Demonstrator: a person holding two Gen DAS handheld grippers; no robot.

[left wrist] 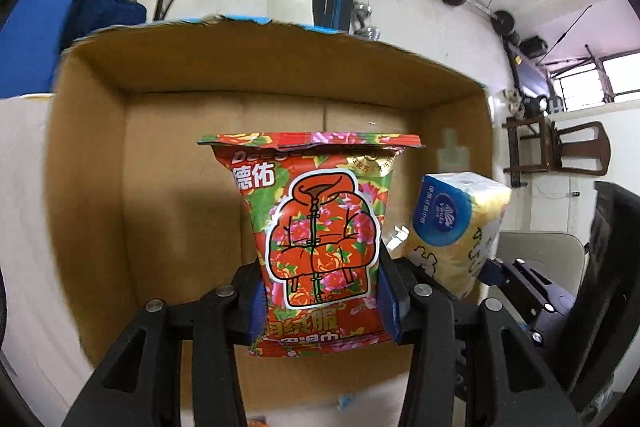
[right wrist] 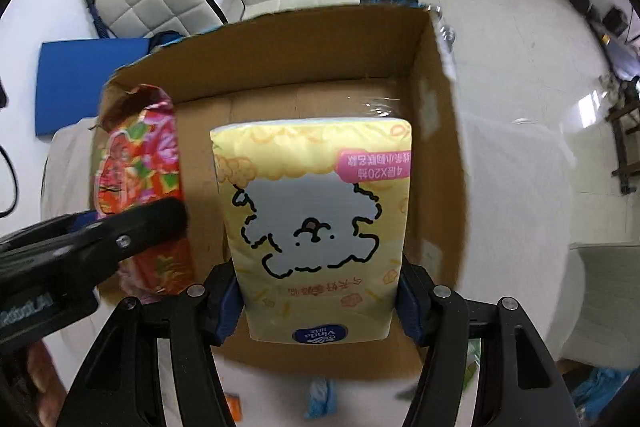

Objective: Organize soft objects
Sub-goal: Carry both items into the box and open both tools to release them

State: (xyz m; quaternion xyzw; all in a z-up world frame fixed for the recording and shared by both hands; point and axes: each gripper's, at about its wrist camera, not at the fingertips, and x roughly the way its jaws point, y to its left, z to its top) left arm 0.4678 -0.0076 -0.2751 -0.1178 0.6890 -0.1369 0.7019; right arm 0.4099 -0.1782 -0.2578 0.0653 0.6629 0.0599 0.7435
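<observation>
Clamped in the left gripper (left wrist: 322,301), a floral red pack (left wrist: 316,231) reading "Deeyeo" hangs above the open cardboard box (left wrist: 92,131); beside it, also over the box, the right gripper (right wrist: 320,301) squeezes a yellow "Vinda" tissue pack (right wrist: 316,211). Released together, the packs could collide or catch the rim.
</observation>
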